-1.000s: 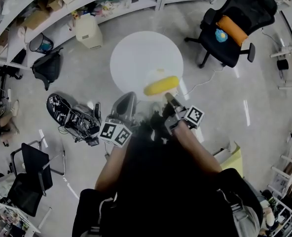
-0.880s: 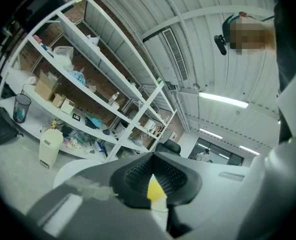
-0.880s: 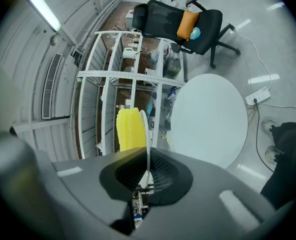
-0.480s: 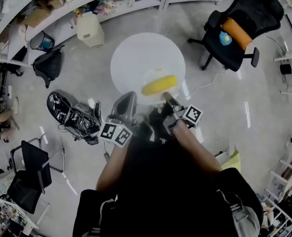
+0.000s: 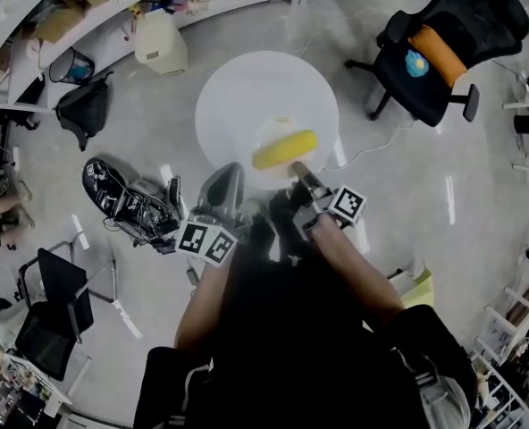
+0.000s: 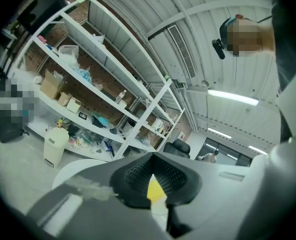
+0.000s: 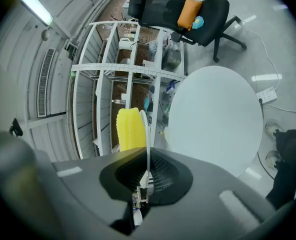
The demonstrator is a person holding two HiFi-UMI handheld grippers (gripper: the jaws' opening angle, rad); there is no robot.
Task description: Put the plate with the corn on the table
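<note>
A white plate (image 5: 273, 132) carries a yellow corn cob (image 5: 285, 148) and hangs over the near part of the round white table (image 5: 247, 88). My right gripper (image 5: 298, 170) is shut on the plate's near rim. In the right gripper view the plate (image 7: 147, 134) stands edge-on between the jaws of that gripper (image 7: 147, 176), with the corn (image 7: 130, 129) to its left and the table (image 7: 218, 114) beyond. My left gripper (image 5: 231, 175) is just left of the plate, jaws together and nothing in them. Through the left gripper (image 6: 158, 196) a sliver of corn (image 6: 154, 189) shows.
A black office chair (image 5: 434, 47) with an orange cushion stands right of the table. A beige bin (image 5: 162, 43) and shelving (image 5: 113, 7) are behind it. A black bag (image 5: 81, 110) and tangled gear (image 5: 130, 208) lie on the floor at left.
Both grippers have moved forward and a little down toward the table. The plate with the corn now sits further over the tabletop.
</note>
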